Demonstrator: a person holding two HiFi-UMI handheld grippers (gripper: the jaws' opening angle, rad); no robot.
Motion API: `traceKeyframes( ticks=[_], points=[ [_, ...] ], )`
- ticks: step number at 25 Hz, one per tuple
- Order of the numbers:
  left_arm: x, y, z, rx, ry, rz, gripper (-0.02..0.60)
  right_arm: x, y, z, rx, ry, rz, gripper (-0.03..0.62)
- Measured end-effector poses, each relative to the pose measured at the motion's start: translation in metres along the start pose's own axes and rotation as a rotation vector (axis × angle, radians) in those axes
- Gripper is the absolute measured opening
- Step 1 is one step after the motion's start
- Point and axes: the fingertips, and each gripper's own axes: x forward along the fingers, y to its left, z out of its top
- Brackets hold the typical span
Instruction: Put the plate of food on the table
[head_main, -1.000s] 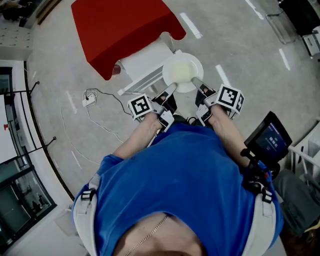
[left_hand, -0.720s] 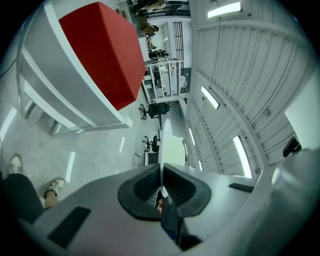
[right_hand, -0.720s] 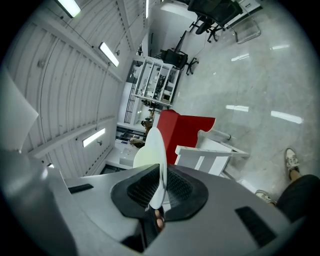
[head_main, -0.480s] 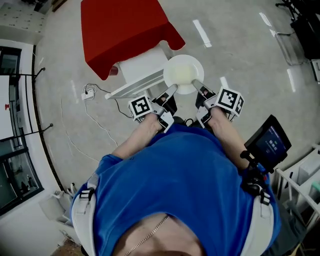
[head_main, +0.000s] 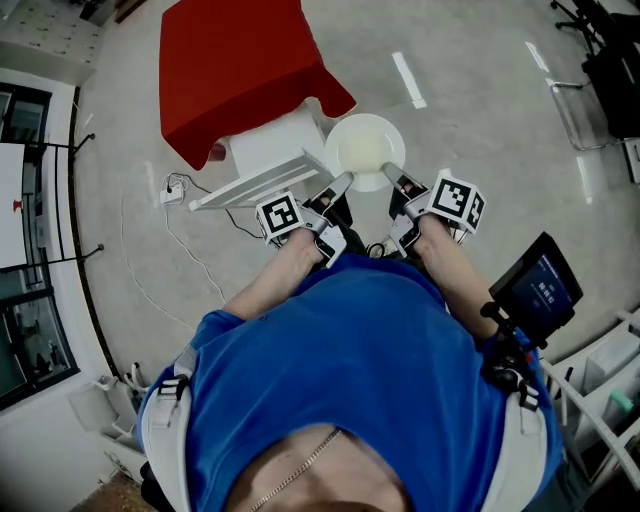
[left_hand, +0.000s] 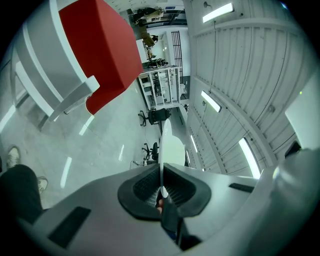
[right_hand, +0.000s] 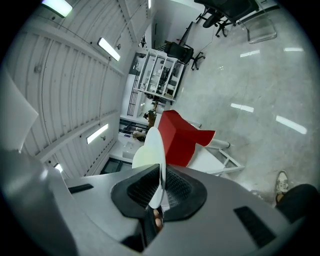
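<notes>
A round white plate (head_main: 365, 152) with a pale yellowish middle hangs in the air in front of the person, just right of the table. My left gripper (head_main: 345, 180) is shut on the plate's near-left rim and my right gripper (head_main: 390, 172) on its near-right rim. In the left gripper view the plate (left_hand: 167, 145) shows edge-on, clamped between the black pads of the left gripper (left_hand: 162, 187). The right gripper view shows the plate (right_hand: 150, 147) pinched the same way by the right gripper (right_hand: 159, 192). The table wears a red cloth (head_main: 240, 70) over a white frame (head_main: 265, 150).
A power strip with a cable (head_main: 172, 193) lies on the grey floor left of the table. A dark screen on a stand (head_main: 535, 285) sits at the person's right side. Office chairs (head_main: 610, 60) stand far right. White shelving (right_hand: 157, 72) lines the far wall.
Both grippers still carry the plate between them. The red table and the floor stripes have slid left and down in the head view as the person moved across the floor.
</notes>
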Motion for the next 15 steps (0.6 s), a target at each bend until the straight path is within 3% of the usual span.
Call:
traceKeyframes(
  ticks=[7, 15],
  points=[
    [0.028, 0.001, 0.013, -0.005, -0.003, 0.021, 0.017, 0.009, -0.005, 0.031, 0.014, 0.002, -0.005, 0.018],
    [0.078, 0.007, 0.067, -0.016, -0.030, 0.022, 0.017, 0.056, -0.006, 0.090, -0.003, 0.021, -0.015, 0.017]
  ],
)
